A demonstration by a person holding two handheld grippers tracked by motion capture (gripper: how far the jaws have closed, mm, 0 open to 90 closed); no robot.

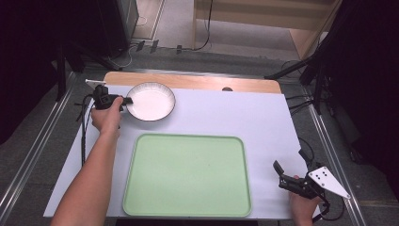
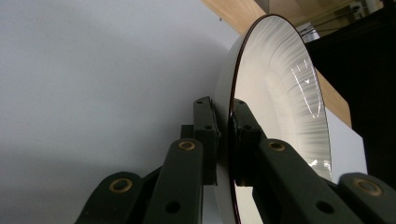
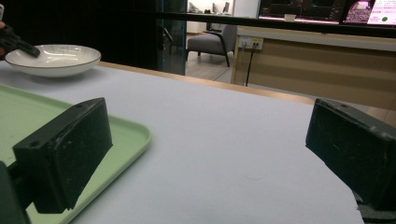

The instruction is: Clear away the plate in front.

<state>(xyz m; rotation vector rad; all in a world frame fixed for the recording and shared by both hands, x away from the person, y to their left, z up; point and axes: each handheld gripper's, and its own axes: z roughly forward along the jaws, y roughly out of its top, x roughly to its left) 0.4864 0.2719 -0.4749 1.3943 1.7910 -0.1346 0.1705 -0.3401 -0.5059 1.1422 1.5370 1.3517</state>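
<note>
— Where items are counted on the counter (image 1: 263, 117), what is recorded?

— One bowl (image 1: 150, 101), one tray (image 1: 188, 175) and two claws are recorded. The bowl is seen at the far left of the counter, beyond the tray's far left corner and apart from it. The tray is laid at the near middle.

— Materials and shapes?

— The bowl is noted as round, shallow and white, with a glossy inner face marked by fine radial ribbing and a thin dark line along the rim. The tray is a pale green rectangle with rounded corners and a low raised lip; its surface appears matte. The counter is covered by a pale sheet, and a strip of light wood is left exposed along the far edge.

— State of the left claw (image 1: 128, 100)?

— It is clenched on the bowl's left rim. In the left gripper view the rim is seen pinched between the two black jaws, one pad on the outer wall and one on the inner face.

— And the right claw (image 1: 281, 173)?

— It is held released at the near right of the counter, just off the tray's right edge. In the right gripper view its black jaws are spread wide, with nothing between them. A grey three-cornered plate (image 1: 328, 181) with small dark holes is carried on top.

— Any legible writing?

— None can be read.
</note>
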